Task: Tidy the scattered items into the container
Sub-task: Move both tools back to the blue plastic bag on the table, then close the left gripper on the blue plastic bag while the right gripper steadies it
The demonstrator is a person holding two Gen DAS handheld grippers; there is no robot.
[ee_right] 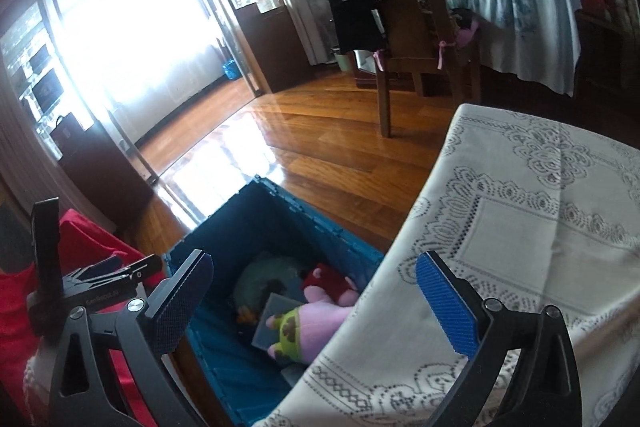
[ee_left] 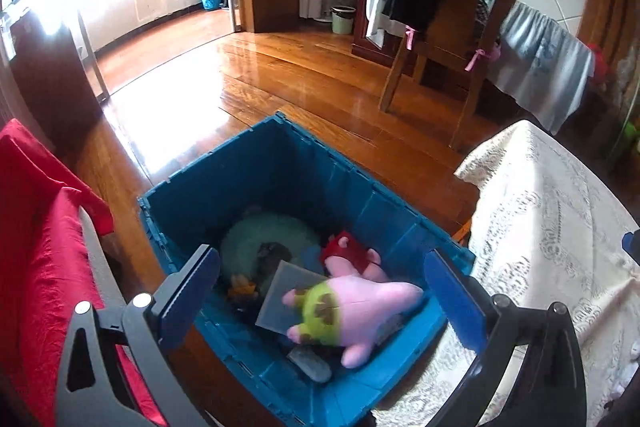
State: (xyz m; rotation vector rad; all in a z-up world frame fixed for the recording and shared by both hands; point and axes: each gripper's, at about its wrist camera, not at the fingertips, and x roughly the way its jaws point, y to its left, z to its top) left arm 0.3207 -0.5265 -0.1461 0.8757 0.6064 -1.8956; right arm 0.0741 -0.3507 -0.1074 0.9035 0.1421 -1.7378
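A blue plastic crate (ee_left: 280, 163) (ee_right: 264, 207) stands on the wooden floor. Inside lie a pink star plush (ee_left: 360, 303) (ee_right: 320, 315) with green shorts, a grey flat card (ee_left: 280, 291) (ee_right: 276, 311), a pale green round cushion (ee_left: 264, 235) (ee_right: 264, 271), a red soft item (ee_left: 346, 247) (ee_right: 328, 283) and a grey oval object (ee_left: 310, 363). My left gripper (ee_left: 324, 299) hovers open above the crate, nothing between its fingers. My right gripper (ee_right: 316, 307) is open over the crate's right edge and the tablecloth. The left gripper's body (ee_right: 92, 287) shows at the left of the right wrist view.
A table with a white lace cloth (ee_left: 552, 227) (ee_right: 520, 227) sits right of the crate. Red fabric (ee_left: 36, 235) (ee_right: 80, 239) lies to the left. A wooden chair (ee_left: 448, 27) (ee_right: 404, 27) draped with dark clothing stands beyond, by another cloth-covered table (ee_left: 540, 59).
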